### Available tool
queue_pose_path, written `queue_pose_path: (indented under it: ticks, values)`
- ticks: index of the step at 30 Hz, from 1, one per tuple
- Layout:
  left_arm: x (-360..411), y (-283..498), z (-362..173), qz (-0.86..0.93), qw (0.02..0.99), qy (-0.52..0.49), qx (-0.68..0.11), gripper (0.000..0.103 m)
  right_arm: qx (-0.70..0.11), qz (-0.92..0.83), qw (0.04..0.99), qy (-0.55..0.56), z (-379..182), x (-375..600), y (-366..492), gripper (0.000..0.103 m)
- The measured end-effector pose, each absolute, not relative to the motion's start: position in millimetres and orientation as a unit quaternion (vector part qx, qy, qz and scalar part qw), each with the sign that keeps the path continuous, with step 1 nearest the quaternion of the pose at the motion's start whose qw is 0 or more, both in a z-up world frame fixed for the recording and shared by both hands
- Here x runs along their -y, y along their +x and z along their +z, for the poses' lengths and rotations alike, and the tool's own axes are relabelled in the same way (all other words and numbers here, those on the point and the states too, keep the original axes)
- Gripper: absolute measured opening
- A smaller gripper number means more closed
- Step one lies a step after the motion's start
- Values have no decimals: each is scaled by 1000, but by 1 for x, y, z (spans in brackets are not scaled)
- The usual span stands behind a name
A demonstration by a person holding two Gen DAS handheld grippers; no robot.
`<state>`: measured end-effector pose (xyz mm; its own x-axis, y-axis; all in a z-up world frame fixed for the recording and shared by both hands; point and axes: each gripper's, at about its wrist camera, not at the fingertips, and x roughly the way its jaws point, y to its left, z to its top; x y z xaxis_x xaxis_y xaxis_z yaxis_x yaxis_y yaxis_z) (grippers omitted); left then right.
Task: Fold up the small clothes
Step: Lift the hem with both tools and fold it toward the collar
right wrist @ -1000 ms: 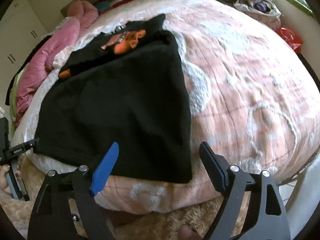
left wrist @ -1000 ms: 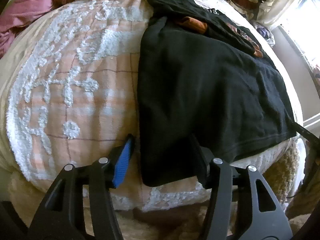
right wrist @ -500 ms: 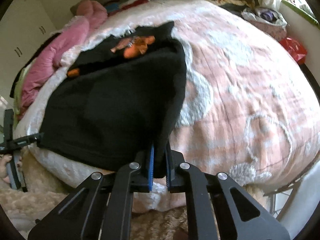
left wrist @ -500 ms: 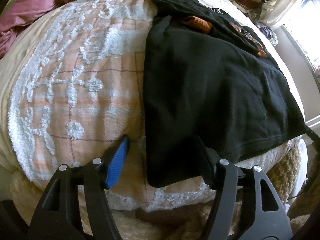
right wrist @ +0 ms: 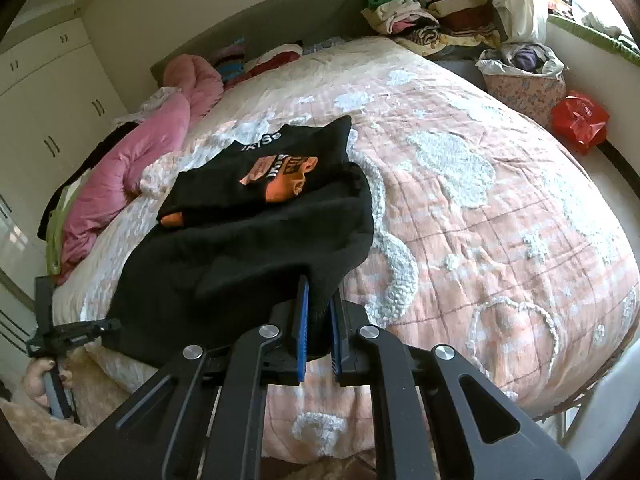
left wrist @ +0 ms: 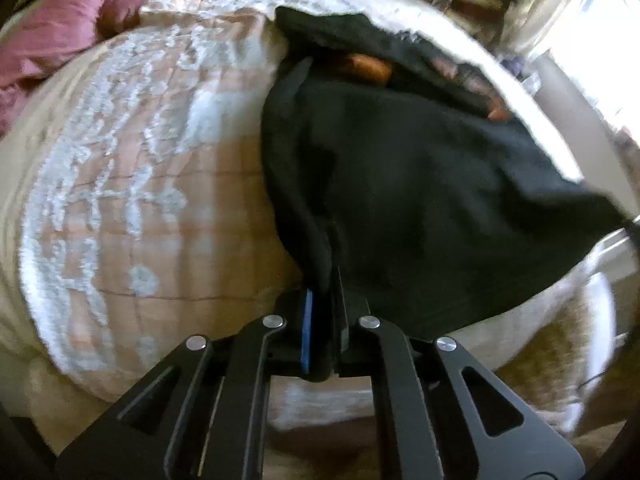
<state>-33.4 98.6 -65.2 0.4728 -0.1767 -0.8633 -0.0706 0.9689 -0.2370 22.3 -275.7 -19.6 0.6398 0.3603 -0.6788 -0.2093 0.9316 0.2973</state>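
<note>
Both your left gripper (left wrist: 322, 320) and right gripper (right wrist: 318, 320) pinch the black knit garment's (right wrist: 260, 248) hem corners at the bed's (right wrist: 500, 220) near edge; next, carry them toward the collar.

Left gripper (left wrist: 322, 320) pinching the near corner of a black T-shirt (left wrist: 420, 200)

The jaws are closed on a bunched fold of fabric at lower centre. The shirt spreads toward the upper right, an orange print (left wrist: 368, 66) showing near its top. A peach-and-white quilt (left wrist: 140, 180) fills the left; a pink duvet (left wrist: 80, 20) sits upper left. The view is blurred.
</note>
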Motion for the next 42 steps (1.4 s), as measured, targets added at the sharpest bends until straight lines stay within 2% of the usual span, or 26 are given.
queue_pose_path:
  ticks: [21, 42]
  values:
    - [-126, -20, 0, -13, 897, -137, -420, 2, -349, 141, 919, 116, 10, 278, 33, 8]
    - [-128, 26, 49, -3, 925, -129, -356, 2, -304, 134, 938, 102, 45, 269, 72, 8]
